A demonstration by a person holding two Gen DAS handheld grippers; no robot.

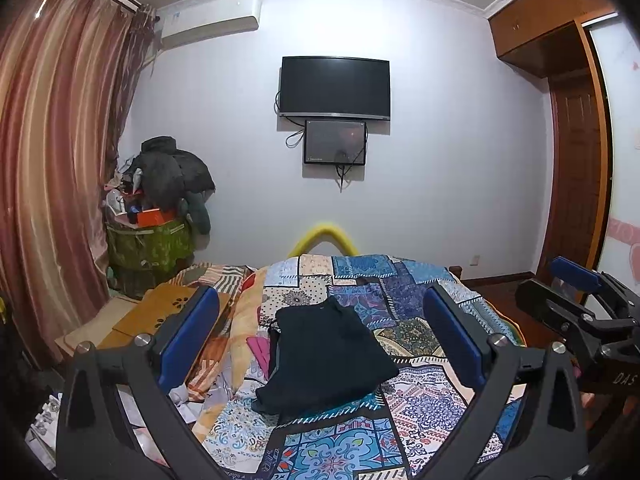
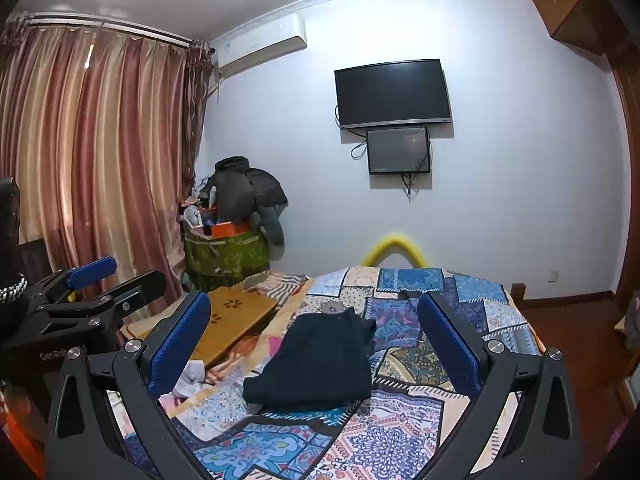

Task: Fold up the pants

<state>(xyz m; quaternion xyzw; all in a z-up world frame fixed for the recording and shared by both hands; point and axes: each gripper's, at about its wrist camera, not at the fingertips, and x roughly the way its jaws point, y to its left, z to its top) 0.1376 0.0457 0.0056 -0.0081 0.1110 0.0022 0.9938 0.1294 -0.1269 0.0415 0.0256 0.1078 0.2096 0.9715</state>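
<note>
The dark navy pants (image 1: 324, 356) lie folded into a compact bundle on the patchwork bedspread (image 1: 404, 304), in the middle of the bed. In the right wrist view the same pants (image 2: 320, 360) rest flat, thick edge toward me. My left gripper (image 1: 320, 312) hovers above and short of the bundle, open, blue pads wide apart, nothing between them. My right gripper (image 2: 314, 316) is likewise open and empty above the pants. The right gripper (image 1: 576, 280) shows at the right edge of the left wrist view; the left gripper (image 2: 108, 276) shows at the left of the right wrist view.
A wooden lap tray (image 2: 236, 320) and loose clothes (image 2: 188, 380) lie on the bed's left side. A green hamper piled with dark coats (image 1: 160, 208) stands in the corner by the striped curtains (image 1: 52, 160). A television (image 1: 334, 86) hangs on the far wall; wardrobe (image 1: 576, 160) at right.
</note>
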